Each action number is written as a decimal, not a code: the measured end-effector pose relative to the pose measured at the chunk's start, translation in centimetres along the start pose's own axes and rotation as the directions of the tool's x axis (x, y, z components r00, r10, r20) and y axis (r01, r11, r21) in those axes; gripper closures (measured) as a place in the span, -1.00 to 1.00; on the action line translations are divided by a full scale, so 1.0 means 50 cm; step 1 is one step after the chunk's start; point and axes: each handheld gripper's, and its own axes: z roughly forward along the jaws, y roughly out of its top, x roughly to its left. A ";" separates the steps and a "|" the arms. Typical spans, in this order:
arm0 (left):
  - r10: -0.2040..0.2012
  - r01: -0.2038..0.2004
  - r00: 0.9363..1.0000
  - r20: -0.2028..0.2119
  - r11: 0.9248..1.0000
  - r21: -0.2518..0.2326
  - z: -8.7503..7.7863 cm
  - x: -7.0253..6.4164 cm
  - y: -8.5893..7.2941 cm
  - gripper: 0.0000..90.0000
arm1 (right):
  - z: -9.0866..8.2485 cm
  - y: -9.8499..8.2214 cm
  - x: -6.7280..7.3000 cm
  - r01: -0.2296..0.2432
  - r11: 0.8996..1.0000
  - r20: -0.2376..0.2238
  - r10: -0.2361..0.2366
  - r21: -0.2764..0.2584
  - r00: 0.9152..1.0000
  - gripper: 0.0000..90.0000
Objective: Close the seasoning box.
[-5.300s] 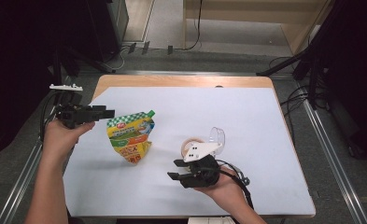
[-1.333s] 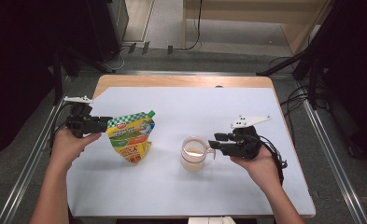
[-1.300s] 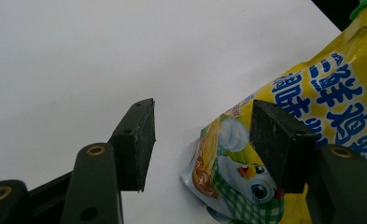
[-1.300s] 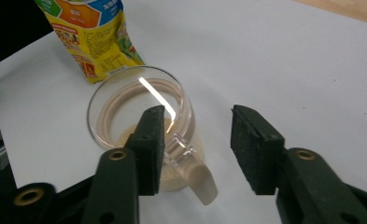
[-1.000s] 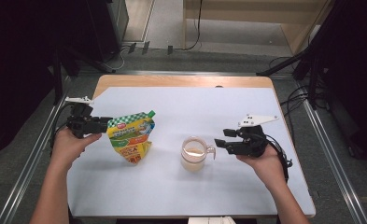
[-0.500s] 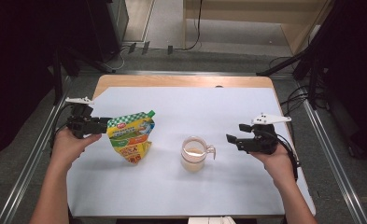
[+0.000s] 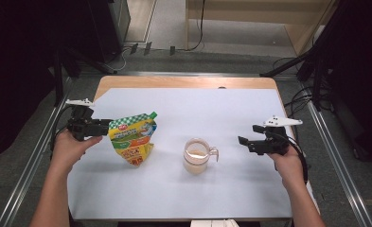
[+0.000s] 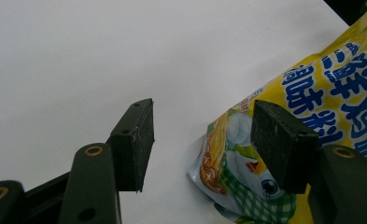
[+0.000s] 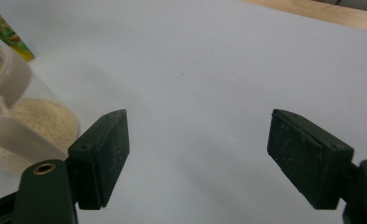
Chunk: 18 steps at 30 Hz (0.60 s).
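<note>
A: Taking the cup [image 7: 196, 156] as the marker: well to its left the left gripper [image 7: 102, 127] sits at the pouch [image 7: 132, 138], which stands on the white sheet [image 7: 174, 198]. In the left gripper view its jaws stand partly apart, with the pouch's edge [image 8: 246, 154] near one pad; I can't tell whether it touches, and nothing is pinched.

B: And right of the cup?

A: The right gripper [image 7: 244, 143] hovers beside the handle, apart from it. Its jaws have just been opening and stand wide, with nothing between them.

B: What could go wrong?

A: I'd judge the pouch is the risk: it stands unsupported, so a nudge from one pad could tip it toward the cup. A swing of the right gripper could clip the handle and spill the pale powder [image 9: 41, 122].

B: Room to move?

A: Plenty of bare sheet in front of and behind the cup. The right gripper is nearer the sheet's right edge, so less slack there.
</note>
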 end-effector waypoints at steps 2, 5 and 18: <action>-0.001 0.001 1.000 0.003 1.000 -0.003 0.000 0.001 -0.001 -0.10 | 0.002 -0.012 -0.009 -0.005 1.000 0.018 0.005 0.010 1.000 -0.51; -0.013 0.013 1.000 0.002 1.000 -0.002 0.000 0.005 -0.003 -0.11 | 0.005 -0.019 -0.017 -0.015 1.000 0.037 0.014 0.023 0.999 -0.51; 0.008 -0.008 1.000 -0.015 1.000 -0.012 0.007 0.010 -0.015 -0.12 | 0.024 -0.029 -0.027 -0.030 0.998 0.061 0.026 0.064 0.998 -0.51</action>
